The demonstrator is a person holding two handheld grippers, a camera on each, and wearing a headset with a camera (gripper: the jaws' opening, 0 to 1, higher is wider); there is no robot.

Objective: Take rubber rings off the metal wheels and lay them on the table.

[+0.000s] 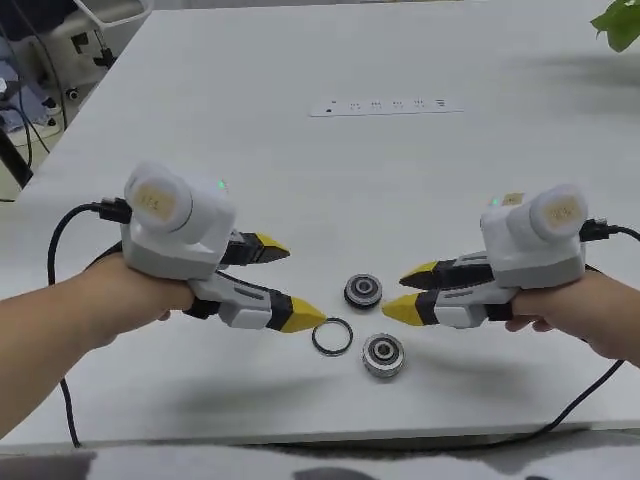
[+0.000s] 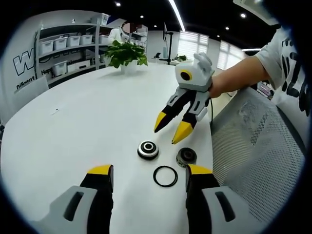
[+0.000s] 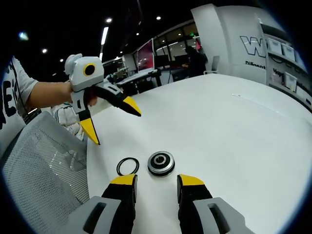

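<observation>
Jaws apart; plant (image 1: 622,22), perhaps sockets (image 1: 385,106) beyond

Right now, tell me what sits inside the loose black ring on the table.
Only bare white table shows inside the rubber ring, which lies flat. The far wheel and near wheel sit outside it. Nothing is covered.

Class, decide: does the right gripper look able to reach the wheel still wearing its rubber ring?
Probably yes. The right tongs are open and point at the ringed wheel, with bare table between; the loose ring lies aside.
</observation>
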